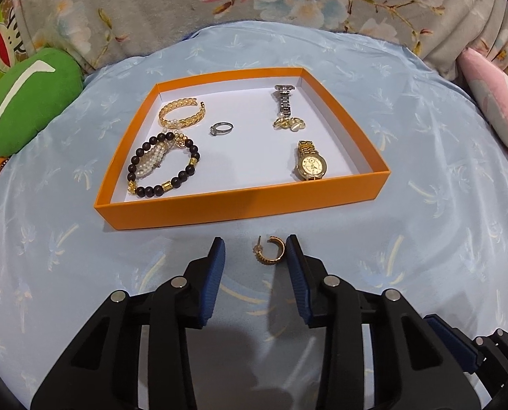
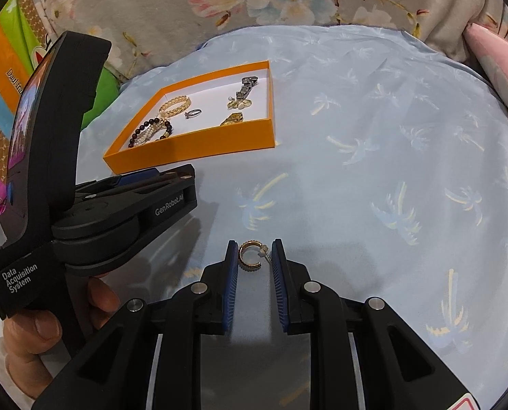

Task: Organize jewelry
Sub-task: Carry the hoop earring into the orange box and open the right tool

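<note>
Left hand-held gripper (image 1: 255, 249): jaws apart, a gold hoop earring (image 1: 270, 251) lying between them on the blue cloth (image 1: 424, 171), just before the orange tray (image 1: 240, 205); pads not pressing it. Right hand-held gripper (image 2: 254, 253): narrowly open around a second hoop earring (image 2: 249, 255) (contact uncertain), well short of the tray.

Gold hoop earring (image 1: 269, 251) flat on the blue bedsheet (image 1: 424, 225) just before the orange tray (image 1: 240, 209), tray holding bracelets, ring (image 1: 221, 127), two watches, earrings
</note>
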Demonstrator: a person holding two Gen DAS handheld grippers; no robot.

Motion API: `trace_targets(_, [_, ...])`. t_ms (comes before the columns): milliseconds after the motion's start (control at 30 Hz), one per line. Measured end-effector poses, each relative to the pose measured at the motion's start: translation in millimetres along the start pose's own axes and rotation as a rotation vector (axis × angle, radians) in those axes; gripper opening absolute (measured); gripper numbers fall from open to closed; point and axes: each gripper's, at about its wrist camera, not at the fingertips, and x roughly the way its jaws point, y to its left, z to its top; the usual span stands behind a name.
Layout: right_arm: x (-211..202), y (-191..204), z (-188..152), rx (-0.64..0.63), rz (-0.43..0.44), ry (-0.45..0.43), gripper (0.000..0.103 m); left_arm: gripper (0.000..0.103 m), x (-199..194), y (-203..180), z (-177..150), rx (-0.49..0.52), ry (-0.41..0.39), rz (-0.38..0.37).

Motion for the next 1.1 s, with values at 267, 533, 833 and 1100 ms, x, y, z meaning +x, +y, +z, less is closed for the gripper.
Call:
trace_targets(267, [0,-1,0,0.001,0.001,-0.003,0.019,0.017,-2,-5,0,0.018,-0.004,-0.019])
trace_targets(533, [-3,-1,-2,0.004,0.005,-0.016,0.019,0.017,-16,17,-11,-0.049,-0.025,-0.078])
trace_targets(833, [-9,6,0,-0.019,0.004,-0.041,0.019,0.017,-42,62,-25,-0.137,-0.065,-0.064])
trace_targets(1100, [-7,13,24,-0.042,0.019,-0.063,0.019,0.017,-55,92,-16,-0.177,-0.103,-0.038])
